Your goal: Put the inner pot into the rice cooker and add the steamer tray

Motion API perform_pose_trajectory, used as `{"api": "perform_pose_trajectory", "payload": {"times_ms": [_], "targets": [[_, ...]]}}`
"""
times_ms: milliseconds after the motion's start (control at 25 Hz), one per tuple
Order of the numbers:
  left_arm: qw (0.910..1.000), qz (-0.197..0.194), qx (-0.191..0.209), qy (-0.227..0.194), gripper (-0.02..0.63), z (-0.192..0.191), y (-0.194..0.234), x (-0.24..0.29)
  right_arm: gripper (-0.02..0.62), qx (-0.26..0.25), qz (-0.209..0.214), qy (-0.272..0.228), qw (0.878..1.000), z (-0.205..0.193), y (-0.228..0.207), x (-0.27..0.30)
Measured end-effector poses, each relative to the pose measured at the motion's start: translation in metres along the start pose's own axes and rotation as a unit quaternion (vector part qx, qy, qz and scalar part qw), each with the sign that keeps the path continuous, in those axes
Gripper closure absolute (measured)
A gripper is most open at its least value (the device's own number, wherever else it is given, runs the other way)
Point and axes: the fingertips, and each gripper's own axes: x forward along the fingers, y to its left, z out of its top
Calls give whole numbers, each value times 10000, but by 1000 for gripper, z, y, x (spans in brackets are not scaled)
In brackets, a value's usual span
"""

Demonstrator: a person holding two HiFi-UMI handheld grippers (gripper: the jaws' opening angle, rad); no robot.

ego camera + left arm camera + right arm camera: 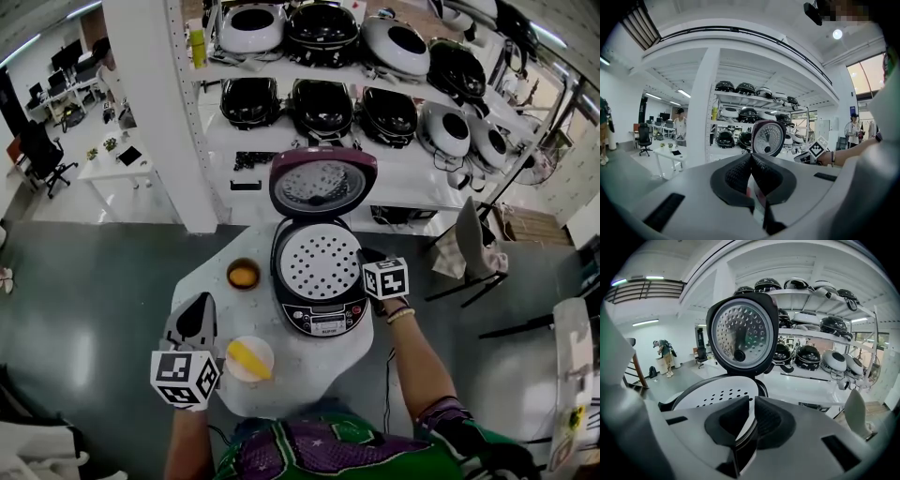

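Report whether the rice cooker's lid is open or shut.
Open. The lid stands tipped back, its perforated underside exposed, and the white steamer tray shows inside the rice cooker.

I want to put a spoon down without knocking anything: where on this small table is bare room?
The widest bare patch of the table lies in front of the rice cooker, right of the white bowl. A narrower strip lies left of the orange cup. Between cup, bowl and left gripper it is crowded.
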Motion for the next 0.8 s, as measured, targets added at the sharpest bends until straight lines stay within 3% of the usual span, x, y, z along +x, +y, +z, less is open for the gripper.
{"api": "perform_pose_trajectory", "payload": {"times_ms": [320,400,800], "targets": [[10000,-14,23,89,585,-2,-7,9,558,12,128,282,9995,-12,-3,14],[9999,-8,26,108,586,-2,-11,12,589,46,184,324,9993,-17,-5,17],[9999,13,52,87,586,1,-8,12,588,140,108,60,9998,-2,-8,7]]}}
